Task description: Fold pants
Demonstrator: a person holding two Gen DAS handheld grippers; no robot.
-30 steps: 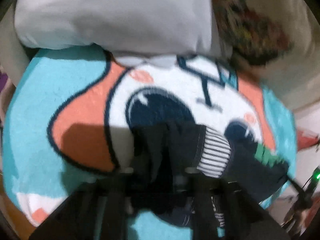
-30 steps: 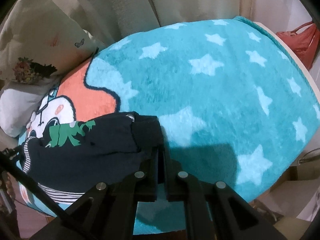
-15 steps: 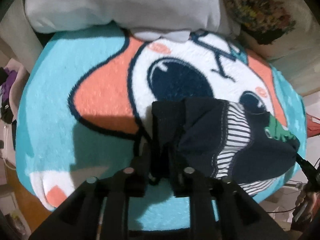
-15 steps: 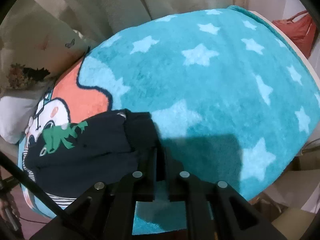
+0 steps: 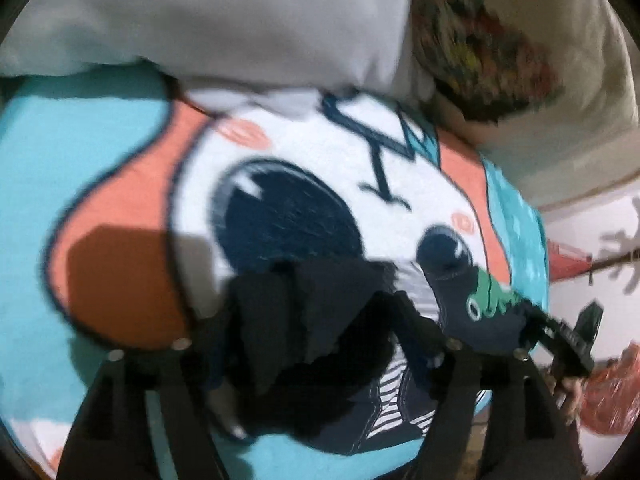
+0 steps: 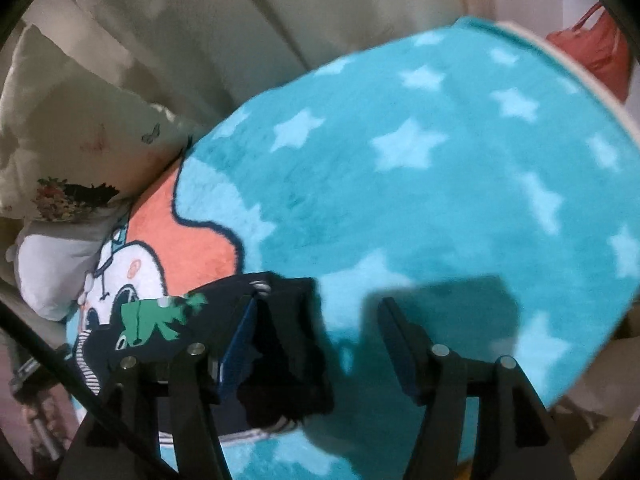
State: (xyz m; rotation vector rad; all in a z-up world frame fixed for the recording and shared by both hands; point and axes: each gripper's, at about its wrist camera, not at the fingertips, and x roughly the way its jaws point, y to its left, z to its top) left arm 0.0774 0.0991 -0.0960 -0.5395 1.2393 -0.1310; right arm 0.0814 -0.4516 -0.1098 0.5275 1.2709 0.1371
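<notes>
The dark navy pants [image 5: 320,344] with a green dinosaur print and striped lining lie bunched on the teal cartoon blanket [image 5: 80,152]. My left gripper [image 5: 308,320] is open, its fingers spread on either side of the black cuff fabric, which lies loose between them. In the right wrist view the pants [image 6: 160,332] lie at the lower left on the starred blanket [image 6: 440,184]. My right gripper [image 6: 320,328] is open; the black cuff sits by its left finger [image 6: 240,328], no longer pinched.
A grey-white pillow [image 5: 208,20] and a floral cushion [image 5: 500,48] lie at the blanket's far end. A red bag [image 6: 596,56] stands past the bed's right edge. Pale curtains [image 6: 280,20] hang behind. The bed edge runs close below both grippers.
Both grippers were shut on the pants' cuff fabric and have now opened, letting the fabric go. The left view has shifted closer and lower over the pants.
</notes>
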